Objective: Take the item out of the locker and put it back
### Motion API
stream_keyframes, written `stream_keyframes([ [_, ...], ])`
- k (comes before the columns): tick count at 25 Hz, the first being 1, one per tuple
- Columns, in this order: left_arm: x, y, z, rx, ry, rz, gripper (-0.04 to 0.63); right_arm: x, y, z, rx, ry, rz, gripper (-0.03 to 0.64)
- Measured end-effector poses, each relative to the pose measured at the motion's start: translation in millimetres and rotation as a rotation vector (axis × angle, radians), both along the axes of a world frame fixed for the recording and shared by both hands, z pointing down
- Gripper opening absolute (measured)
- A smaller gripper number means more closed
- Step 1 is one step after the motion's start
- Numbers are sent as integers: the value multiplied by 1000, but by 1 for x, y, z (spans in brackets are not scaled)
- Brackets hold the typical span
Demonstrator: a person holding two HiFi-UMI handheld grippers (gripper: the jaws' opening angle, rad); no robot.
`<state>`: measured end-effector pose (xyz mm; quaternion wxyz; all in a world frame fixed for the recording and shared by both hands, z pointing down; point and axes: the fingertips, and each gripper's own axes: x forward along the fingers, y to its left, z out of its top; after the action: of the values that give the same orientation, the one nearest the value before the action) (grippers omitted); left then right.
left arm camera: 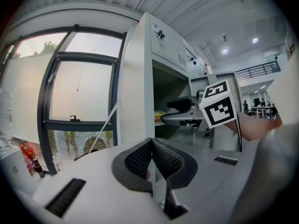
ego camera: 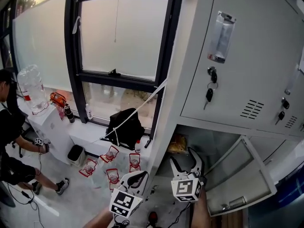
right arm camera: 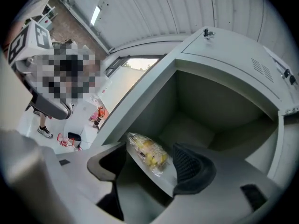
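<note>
A clear packet of yellow food [right arm camera: 147, 153] lies on the floor of the open locker compartment [right arm camera: 196, 120], near its front edge. My right gripper [right arm camera: 149, 164] is open just in front of it, its jaws standing wide on either side of the packet without touching it. From above, the packet [ego camera: 176, 145] shows just beyond the right gripper [ego camera: 185, 156]. My left gripper [ego camera: 136, 179] hangs lower left, outside the locker. Its pads [left arm camera: 140, 160] are pressed together with nothing between them. The left gripper view catches the right gripper [left arm camera: 180, 110] reaching into the compartment.
The compartment's door [ego camera: 237, 175] swings open to the right. Shut locker doors above carry keys [ego camera: 209, 94]. Left of the locker are a window, a black bag [ego camera: 124, 127] on the sill, small red-and-white holders [ego camera: 110, 167] on the floor and a person [ego camera: 9, 141].
</note>
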<state>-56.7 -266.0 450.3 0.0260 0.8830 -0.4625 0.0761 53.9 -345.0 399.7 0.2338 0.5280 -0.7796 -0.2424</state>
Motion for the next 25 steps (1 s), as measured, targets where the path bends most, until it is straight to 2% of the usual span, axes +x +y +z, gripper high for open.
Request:
stream_keyframes([
  [7,-5,-8,5,-13,-10,-42,21,-10,-23,6,-22,23,-44,305],
  [17,-22,-18,5,-17,6,-105,21,-12,-43,19,-52,66,-38,305],
  [20,-24,-19,9,-24,12,-116,21,-12,-43,20,-55,68,-42,285],
  [25,-26,-17,9,-32,20,-125,21,-13,-40,21,-61,136,-45,229],
])
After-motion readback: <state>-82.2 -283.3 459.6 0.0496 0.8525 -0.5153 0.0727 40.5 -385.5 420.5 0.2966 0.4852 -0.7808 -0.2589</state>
